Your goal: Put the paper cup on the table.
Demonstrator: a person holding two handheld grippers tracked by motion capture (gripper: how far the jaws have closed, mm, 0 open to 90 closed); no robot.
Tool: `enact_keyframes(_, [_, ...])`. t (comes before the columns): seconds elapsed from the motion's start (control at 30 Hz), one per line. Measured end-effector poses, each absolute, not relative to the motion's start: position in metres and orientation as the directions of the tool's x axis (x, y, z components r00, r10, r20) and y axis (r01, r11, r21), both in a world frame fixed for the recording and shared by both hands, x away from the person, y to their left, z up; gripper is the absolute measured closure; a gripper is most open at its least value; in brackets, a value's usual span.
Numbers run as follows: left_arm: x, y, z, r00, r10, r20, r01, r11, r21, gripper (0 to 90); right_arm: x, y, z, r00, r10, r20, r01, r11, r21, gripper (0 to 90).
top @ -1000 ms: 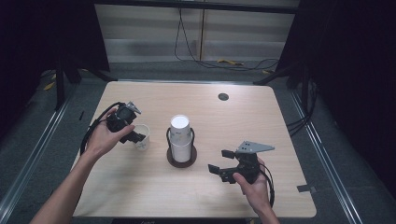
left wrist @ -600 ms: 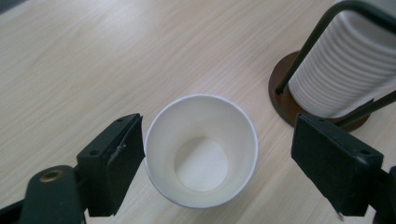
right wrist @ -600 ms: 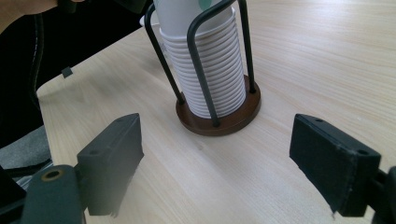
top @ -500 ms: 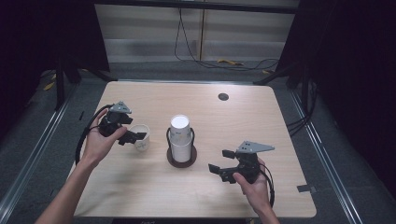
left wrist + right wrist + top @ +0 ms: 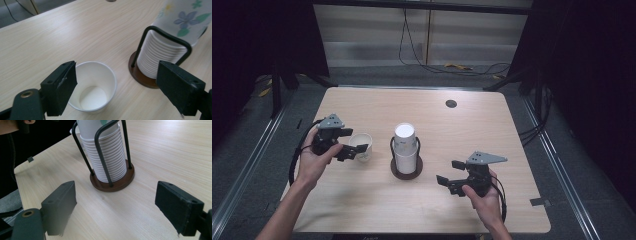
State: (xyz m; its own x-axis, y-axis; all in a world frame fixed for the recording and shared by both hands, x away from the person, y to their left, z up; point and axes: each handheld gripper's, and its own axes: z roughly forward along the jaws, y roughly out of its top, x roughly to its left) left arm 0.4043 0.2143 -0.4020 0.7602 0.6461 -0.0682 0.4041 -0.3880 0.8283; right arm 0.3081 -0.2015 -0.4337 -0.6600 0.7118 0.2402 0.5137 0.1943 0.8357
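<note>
My left claw (image 5: 117,87) stands wide open with nothing pinched; its one pad sits just beside the rim of a single white paper cup (image 5: 93,86), the other well off toward the rack. That cup stands upright on the worktop (image 5: 362,210), mouth up, and I see nothing in it, only its bare white bottom. In the high view it is at the left claw's tips (image 5: 349,142), left of the middle. Just beside it is a cup rack (image 5: 147,72), a dark round base with black wire hoops, holding a tall stack of white paper cups (image 5: 160,53) nested mouth down; the top cup is printed with blue flowers and green leaves, and I can read no writing on it. My right claw (image 5: 117,207) is wide open too, gripping nothing, pointed at the same rack (image 5: 112,181) from the other side, near but apart.
</note>
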Motion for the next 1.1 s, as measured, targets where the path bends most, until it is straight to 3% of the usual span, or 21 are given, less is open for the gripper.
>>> enact_keyframes(0.27, [0.378, 0.208, -0.418, 0.751, 0.660, -0.030, 0.377, -0.391, 0.840, 17.1, 0.308, -0.199, -0.434, -0.658, 0.718, 0.226, 0.523, 0.221, 0.823, 16.6])
enact_keyframes(1.1, [0.324, 0.194, -0.472, 0.772, 0.632, -0.066, 0.396, -0.397, 0.828, 16.4, 0.303, -0.193, -0.451, -0.644, 0.733, 0.220, 0.547, 0.239, 0.802, 16.7])
